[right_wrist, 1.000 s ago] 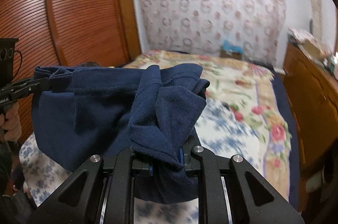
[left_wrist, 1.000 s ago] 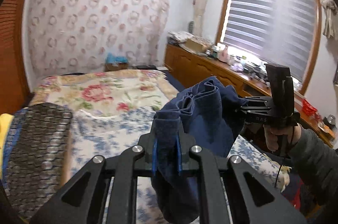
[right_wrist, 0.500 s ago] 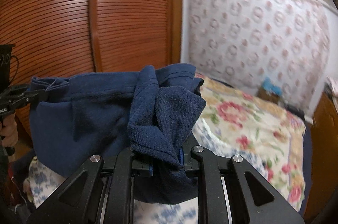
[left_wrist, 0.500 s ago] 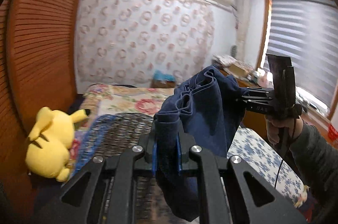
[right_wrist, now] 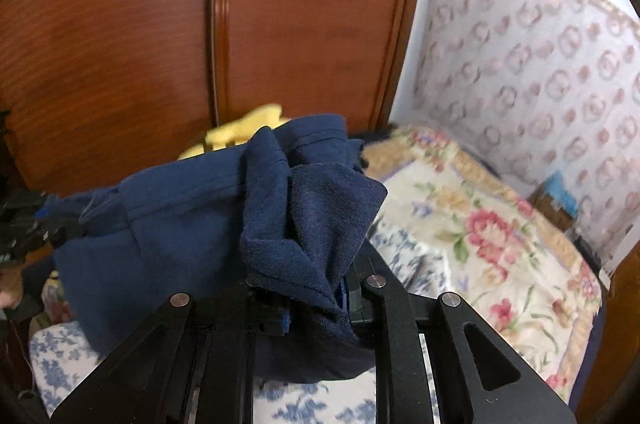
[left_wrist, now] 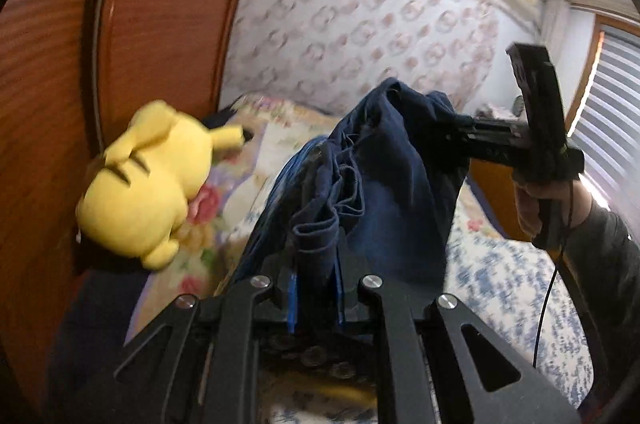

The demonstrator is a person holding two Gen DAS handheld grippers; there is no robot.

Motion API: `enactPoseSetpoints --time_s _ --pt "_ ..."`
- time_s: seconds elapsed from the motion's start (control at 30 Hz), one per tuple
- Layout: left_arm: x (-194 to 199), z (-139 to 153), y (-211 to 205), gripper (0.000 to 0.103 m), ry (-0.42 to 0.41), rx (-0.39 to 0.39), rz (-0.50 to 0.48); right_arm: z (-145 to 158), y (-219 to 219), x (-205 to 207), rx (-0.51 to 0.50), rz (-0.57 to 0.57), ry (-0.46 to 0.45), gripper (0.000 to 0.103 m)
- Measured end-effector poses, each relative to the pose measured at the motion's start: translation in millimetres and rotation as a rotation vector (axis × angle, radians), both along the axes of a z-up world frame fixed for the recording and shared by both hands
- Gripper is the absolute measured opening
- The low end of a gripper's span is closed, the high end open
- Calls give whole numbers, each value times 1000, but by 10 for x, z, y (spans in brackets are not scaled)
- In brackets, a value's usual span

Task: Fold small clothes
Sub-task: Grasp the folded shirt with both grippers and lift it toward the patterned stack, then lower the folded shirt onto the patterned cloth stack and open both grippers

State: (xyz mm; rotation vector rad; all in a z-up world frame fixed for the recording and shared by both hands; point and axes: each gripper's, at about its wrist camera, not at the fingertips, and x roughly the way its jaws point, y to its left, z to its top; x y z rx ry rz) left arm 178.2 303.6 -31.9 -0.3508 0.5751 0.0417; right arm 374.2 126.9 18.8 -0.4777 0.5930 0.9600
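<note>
Left wrist: left gripper and right gripper both clamp the garment, bunched in air; no fold made yet.

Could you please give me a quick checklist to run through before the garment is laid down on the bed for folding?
1. Left tool shut on the navy garment: ok.
2. Right tool shut on it: ok.
3. Garment spread flat between tools: not ok, bunched.
4. Garment lifted off the bed: ok.
5. Yellow plush toy clear of the landing spot: cannot tell.
</note>
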Motion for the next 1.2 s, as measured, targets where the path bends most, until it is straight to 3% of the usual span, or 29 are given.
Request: enactPoseSetpoints --time_s 0.1,0.17,0.3,0.4,0.5,0.53,0.6,0.63,0.77,0.87,1.0,1.2 --pt "3 -191 19 11 35 -19 14 -147 54 177 20 -62 24 23" --pt "-3 -236 4 11 46 -18 21 -134 18 319 57 -139 27 41" --pt "-43 -220 -32 14 47 17 34 25 -87 470 143 -244 -24 41" --pt "-61 -156 -94 20 33 75 39 97 -150 435 172 -248 -53 41" --pt "-89 -68 -114 32 13 124 51 142 -172 251 191 -188 -69 41" --pt "-113 -23 -117 43 4 148 74 126 -176 171 193 -159 -70 42" --pt "-153 51 -110 52 -29 155 81 71 -156 49 190 -105 -52 42" --pt "-166 85 -111 64 -39 155 83 17 -131 -8 175 -87 -43 43" --pt "-129 103 -170 65 -46 178 77 -179 -60 -82 135 -54 -2 48" --pt "-29 -50 -244 65 6 187 44 -320 -47 -36 112 -68 24 57" --pt "62 -306 -373 65 82 223 26 -500 -55 34 68 -92 53 59" --pt "-28 -299 -540 65 89 273 44 -430 -242 -153 101 -130 43 60"
